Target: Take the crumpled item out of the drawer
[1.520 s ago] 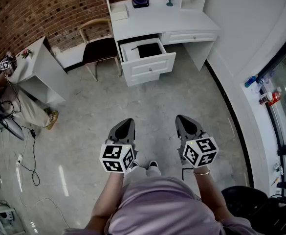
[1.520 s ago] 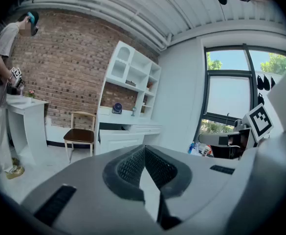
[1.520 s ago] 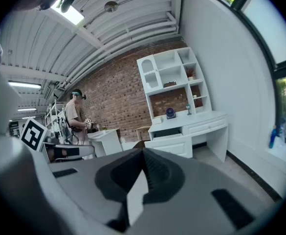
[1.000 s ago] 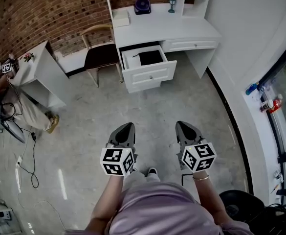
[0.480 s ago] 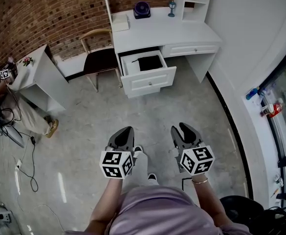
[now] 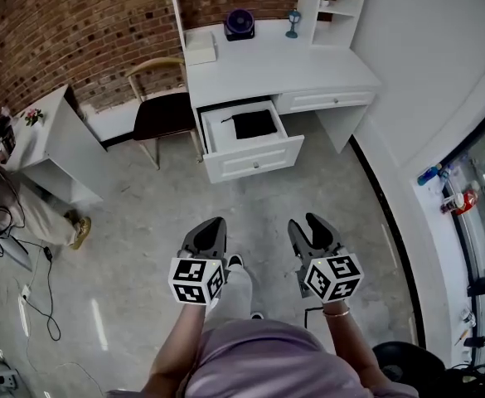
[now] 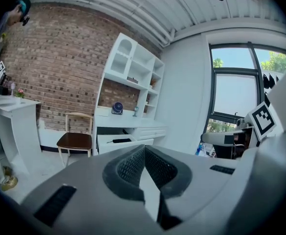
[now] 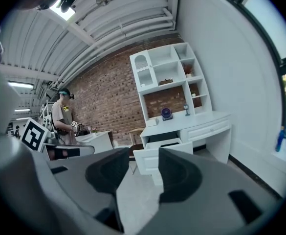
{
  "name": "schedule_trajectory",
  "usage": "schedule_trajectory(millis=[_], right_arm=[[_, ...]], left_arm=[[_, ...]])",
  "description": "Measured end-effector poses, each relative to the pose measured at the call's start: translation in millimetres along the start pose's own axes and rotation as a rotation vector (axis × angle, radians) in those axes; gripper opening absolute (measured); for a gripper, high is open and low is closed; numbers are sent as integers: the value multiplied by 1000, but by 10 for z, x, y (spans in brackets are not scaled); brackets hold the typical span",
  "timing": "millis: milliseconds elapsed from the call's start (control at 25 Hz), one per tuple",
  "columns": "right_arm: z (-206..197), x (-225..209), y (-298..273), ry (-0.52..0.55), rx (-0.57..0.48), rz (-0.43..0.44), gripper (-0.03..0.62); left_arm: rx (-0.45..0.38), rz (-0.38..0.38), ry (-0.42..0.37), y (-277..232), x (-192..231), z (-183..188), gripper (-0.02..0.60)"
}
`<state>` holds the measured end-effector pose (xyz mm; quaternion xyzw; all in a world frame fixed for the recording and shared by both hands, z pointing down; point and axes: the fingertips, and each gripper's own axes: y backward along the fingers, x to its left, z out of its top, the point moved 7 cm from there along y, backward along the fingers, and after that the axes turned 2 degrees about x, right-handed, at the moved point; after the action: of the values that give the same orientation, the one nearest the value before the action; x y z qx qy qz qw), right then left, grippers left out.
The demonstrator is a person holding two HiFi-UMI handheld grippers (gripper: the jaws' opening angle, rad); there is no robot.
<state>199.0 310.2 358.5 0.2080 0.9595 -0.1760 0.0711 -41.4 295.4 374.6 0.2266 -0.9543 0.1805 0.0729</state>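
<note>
A white desk [image 6: 267, 65] stands against the brick wall with its left drawer [image 6: 250, 143] pulled open. A dark crumpled item [image 6: 254, 123] lies inside the drawer. Both grippers hang well short of it, over the floor. My left gripper [image 6: 211, 226] has its jaws together and holds nothing. My right gripper [image 6: 308, 226] has a gap between its jaws, which are opening, with nothing between them. The drawer [image 8: 155, 159] shows far ahead in the right gripper view, and the desk [image 7: 125, 131] in the left gripper view.
A wooden chair [image 6: 161, 110] stands left of the desk. A small white table [image 6: 55, 143] with a seated person [image 6: 26, 206] lies at the far left, cables on the floor beside it. A fan [image 6: 240, 21] sits on the desk. A curved white wall [image 6: 408, 181] runs along the right.
The desk and drawer have drawn nearer in the head view as I walk forward. The right gripper's jaws, together earlier, now stand apart. The left gripper stays shut.
</note>
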Motion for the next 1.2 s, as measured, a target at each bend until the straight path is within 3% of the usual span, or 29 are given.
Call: schedule_trajectory(millis=[560,920,1200], right_arm=[[606,-151,-1398,6,7,-76,175],[783,-243,-1810,37,36,-111,175],[862,-386,-2147,64,80,-91,175]], left_arm=[[2,-70,-11,-1088,1021,633,0],[9,-89,10,-1442,1358,783,1],[13,-75,28,-1656,1558,861,0]])
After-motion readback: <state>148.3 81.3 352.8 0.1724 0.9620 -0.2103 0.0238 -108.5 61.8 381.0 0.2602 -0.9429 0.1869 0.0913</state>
